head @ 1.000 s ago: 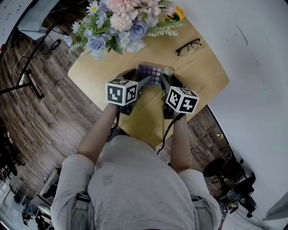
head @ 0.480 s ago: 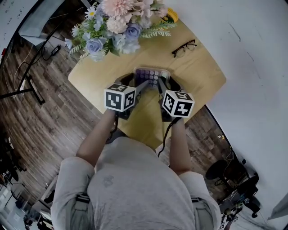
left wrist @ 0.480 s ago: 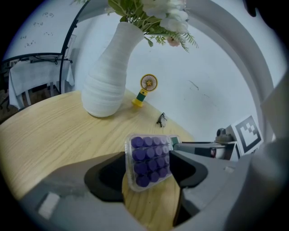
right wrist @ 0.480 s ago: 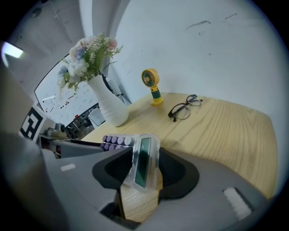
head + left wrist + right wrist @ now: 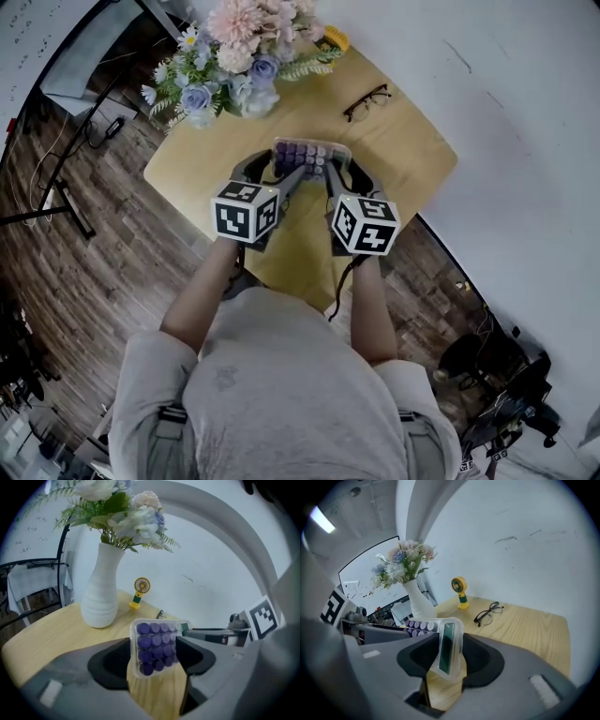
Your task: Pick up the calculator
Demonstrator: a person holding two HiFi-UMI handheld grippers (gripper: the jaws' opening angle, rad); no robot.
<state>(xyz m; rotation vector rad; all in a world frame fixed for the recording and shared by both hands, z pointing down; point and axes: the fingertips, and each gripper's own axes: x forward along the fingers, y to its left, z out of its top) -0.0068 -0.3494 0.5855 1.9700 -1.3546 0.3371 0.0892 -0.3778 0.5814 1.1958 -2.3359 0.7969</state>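
Observation:
The calculator [image 5: 309,157], clear-cased with purple keys, hangs above the wooden table [image 5: 412,150] between both grippers. My left gripper [image 5: 279,169] is shut on its keypad end [image 5: 157,639], a pad pressing on each long side. My right gripper [image 5: 342,173] is shut on the end with the green display [image 5: 446,646], which stands on edge between the pads. The right jaws have just been closing on that end. In the left gripper view, the right gripper's marker cube [image 5: 262,613] shows at the right.
A white vase of flowers [image 5: 239,56] stands at the table's far left corner. A small yellow fan [image 5: 335,39] and a pair of glasses [image 5: 367,100] lie at the far side near the white wall. Dark wooden floor surrounds the table.
Both grippers have risen together, lifting the calculator off the table top. The marker cubes look larger and closer in the head view.

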